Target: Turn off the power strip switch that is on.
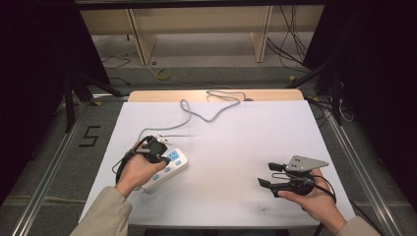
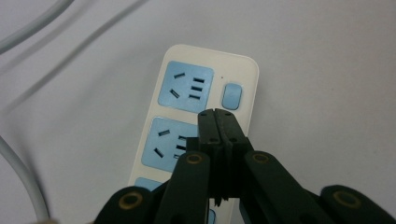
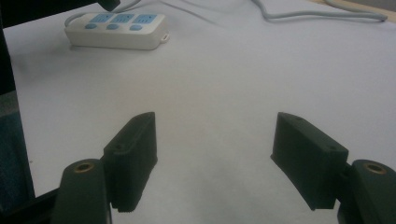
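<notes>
White-covered table (image 1: pixel 236 147), bare but for power strip (image 1: pixel 164 169) lying flat near left edge, grey cord (image 1: pixel 196 114) trailing toward far side. Left gripper (image 2: pixel 217 114) poised over strip, jaws pressed together, nothing between, tips beside blue rocker switch (image 2: pixel 232 95), probably to press it rather than grasp. Right gripper (image 3: pixel 215 158) resting well apart at right, jaws spread wide, empty, likely waiting its turn.
</notes>
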### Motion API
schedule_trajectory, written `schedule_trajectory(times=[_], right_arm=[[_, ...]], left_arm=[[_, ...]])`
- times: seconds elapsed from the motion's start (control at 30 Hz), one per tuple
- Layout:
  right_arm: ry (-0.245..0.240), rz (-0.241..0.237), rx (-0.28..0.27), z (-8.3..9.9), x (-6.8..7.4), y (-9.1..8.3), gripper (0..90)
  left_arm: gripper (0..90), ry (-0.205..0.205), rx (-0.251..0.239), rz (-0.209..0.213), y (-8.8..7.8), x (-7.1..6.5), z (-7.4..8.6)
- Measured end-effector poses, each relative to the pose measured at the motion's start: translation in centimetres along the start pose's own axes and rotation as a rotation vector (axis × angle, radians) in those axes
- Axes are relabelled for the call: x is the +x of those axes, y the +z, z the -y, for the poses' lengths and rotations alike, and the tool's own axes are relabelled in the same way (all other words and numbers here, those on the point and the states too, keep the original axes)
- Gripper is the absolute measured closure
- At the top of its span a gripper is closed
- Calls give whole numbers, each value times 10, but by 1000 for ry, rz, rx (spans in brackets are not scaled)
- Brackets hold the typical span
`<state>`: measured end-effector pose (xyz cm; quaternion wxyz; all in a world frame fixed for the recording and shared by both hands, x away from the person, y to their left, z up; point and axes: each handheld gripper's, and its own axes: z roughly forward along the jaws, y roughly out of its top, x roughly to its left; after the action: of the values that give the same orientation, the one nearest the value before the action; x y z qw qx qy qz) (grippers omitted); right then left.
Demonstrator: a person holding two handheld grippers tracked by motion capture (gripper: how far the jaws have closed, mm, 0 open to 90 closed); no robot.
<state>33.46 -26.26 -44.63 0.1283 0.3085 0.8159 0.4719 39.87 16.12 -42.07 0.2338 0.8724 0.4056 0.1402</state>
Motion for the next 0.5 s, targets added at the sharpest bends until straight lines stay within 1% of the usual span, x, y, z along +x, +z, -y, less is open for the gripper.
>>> schedule_trajectory(times=[0.17, 0.3, 0.37, 0.5], right_arm=[[2, 0, 1, 0, 0, 0, 310], [0, 0, 1, 0, 0, 0, 310], [-1, 0, 1, 0, 0, 0, 310], [1, 1, 1, 0, 0, 0, 310]], left_arm=[[899, 0, -53, -11, -2, 0, 1], [898, 6, -89, -7, -4, 1, 2], [898, 1, -109, -6, -5, 1, 2], [898, 9, -149, -14, -6, 0, 4]])
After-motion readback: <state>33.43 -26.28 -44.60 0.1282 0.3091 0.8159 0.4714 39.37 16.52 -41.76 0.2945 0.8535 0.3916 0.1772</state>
